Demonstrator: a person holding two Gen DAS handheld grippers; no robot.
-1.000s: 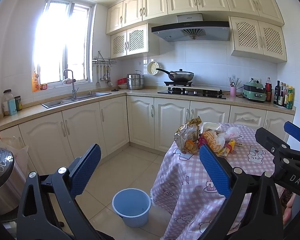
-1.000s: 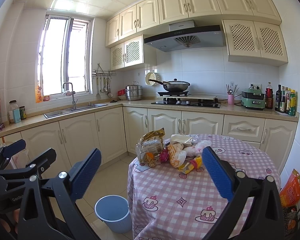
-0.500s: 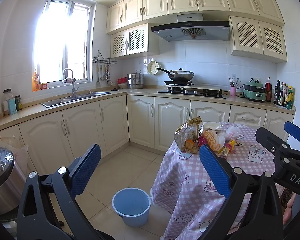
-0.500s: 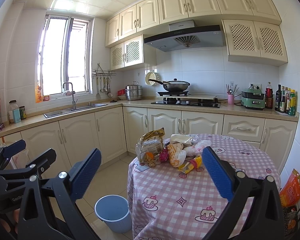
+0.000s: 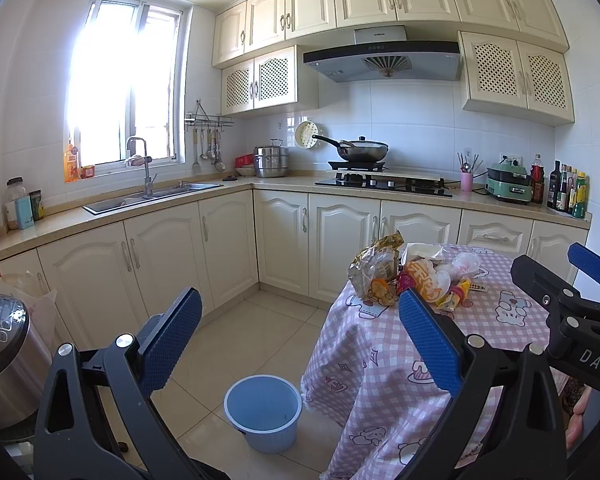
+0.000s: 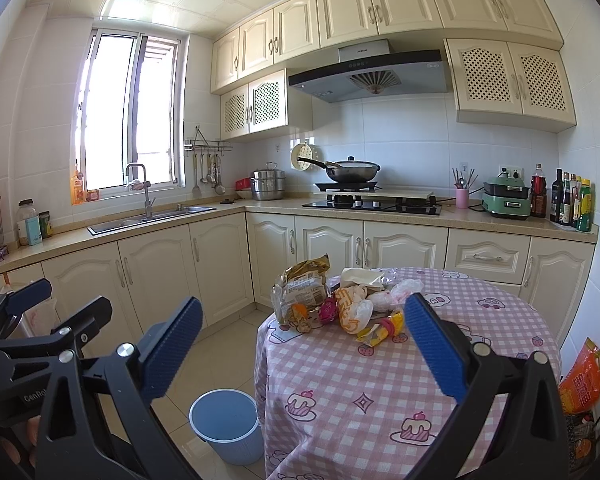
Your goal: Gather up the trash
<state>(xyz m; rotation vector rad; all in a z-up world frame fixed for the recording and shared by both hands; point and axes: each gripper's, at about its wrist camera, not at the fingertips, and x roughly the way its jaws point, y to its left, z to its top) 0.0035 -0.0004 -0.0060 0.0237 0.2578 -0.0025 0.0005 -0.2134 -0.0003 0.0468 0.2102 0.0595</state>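
A heap of trash (image 5: 412,276) (image 6: 340,304), crumpled wrappers and plastic bags in gold, orange, yellow and white, lies on a round table with a pink checked cloth (image 5: 392,360) (image 6: 380,392). A light blue bucket (image 5: 262,416) (image 6: 224,424) stands on the floor to the table's left. My left gripper (image 5: 300,340) is open and holds nothing, well short of the heap. My right gripper (image 6: 304,344) is open and holds nothing too, over the table's near side. Each gripper shows at the edge of the other's view.
Cream kitchen cabinets (image 5: 220,248) run along the back and left walls, with a sink (image 5: 152,196), a stove with a wok (image 5: 364,152) and bottles (image 6: 572,200). A steel appliance (image 5: 4,360) stands at the left. An orange bag (image 6: 584,376) sits right of the table.
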